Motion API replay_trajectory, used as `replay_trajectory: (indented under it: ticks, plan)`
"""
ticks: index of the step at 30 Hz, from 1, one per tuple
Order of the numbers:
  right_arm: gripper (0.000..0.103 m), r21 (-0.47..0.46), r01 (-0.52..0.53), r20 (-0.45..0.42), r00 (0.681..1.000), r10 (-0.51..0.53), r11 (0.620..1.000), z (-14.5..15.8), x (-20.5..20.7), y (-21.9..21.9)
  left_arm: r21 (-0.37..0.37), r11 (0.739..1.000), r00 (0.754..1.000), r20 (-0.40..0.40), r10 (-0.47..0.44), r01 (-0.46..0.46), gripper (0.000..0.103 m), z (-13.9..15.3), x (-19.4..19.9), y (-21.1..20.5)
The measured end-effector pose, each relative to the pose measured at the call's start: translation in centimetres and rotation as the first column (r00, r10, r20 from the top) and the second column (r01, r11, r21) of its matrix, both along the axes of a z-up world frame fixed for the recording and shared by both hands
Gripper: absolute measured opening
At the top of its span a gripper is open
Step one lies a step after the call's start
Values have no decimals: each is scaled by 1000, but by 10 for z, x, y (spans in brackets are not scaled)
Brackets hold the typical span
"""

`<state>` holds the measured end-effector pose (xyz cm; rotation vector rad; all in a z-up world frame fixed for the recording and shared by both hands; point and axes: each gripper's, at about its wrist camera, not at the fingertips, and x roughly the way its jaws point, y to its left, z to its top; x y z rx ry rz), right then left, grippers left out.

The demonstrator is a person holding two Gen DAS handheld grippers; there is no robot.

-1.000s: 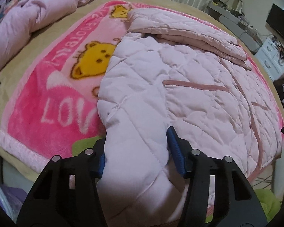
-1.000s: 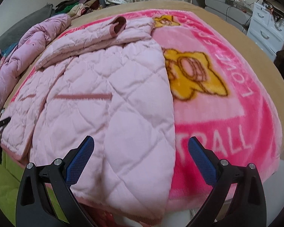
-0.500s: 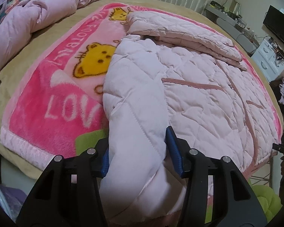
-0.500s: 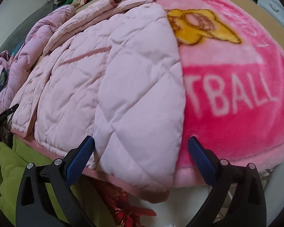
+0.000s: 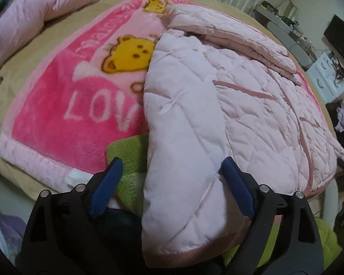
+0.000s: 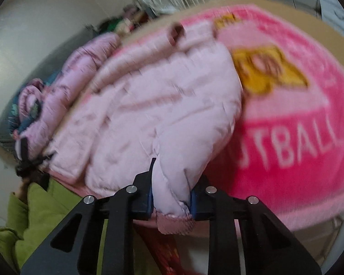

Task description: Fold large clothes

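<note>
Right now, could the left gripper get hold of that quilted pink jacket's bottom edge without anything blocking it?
Probably yes. The left gripper is open, its blue pads either side of the pink jacket near the hem, with nothing between. Only a green fleece lies beside it. The right gripper already pinches the other corner.

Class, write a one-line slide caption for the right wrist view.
Right gripper shut on the pink quilted jacket's hem corner.

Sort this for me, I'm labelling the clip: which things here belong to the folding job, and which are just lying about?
Job:
- quilted pink jacket
- right gripper, shut on its hem
- left gripper, open around the jacket's edge

Lying about:
- pink cartoon blanket underneath
- pink duvet
- green fleece
- white drawers
</note>
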<state>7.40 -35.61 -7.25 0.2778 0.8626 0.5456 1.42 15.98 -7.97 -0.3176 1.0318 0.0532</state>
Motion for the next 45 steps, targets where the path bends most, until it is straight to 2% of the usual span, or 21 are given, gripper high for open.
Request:
replay_trajectory:
  ticks: [4,6,7,8,10,13,14,17,25,35,45]
  plan:
    - [20,16,2,90,996,-4,1000,27,7,1,44,999,1000,-5,-23,23,81,1,5,-11]
    - [20,29,6,119,993,-9,1000,36,13,2,35,999,999,-8,-33,33,73,1,9,-13]
    - [20,37,6,130,991,-11,999,40,15,1,28,999,1000,-6,-31,31,65,2,11,-14]
    - [20,41,8,137,990,-14,999,41,17,2,-2,999,999,1,-37,37,52,3,14,-16]
    - [20,48,12,147,989,-19,999,44,20,1,9,999,1000,2,-31,31,49,4,17,-20]
    - [20,71,10,161,987,-21,997,48,24,1,60,997,998,30,-52,50,32,12,20,-30]
    - [20,77,11,166,986,-24,997,49,26,1,61,997,997,49,-57,54,27,18,21,-31]
    - [20,88,16,178,984,-32,996,52,30,1,45,997,993,98,-61,57,20,34,24,-31]
    - [20,107,35,214,975,-57,994,64,46,4,92,994,979,192,-75,58,19,73,40,-43]
    - [20,160,59,218,972,-93,985,84,78,3,80,996,962,264,-64,45,19,110,65,-44]
    - [19,187,77,264,956,-126,979,107,111,-1,68,998,949,314,-38,17,19,138,89,-35]
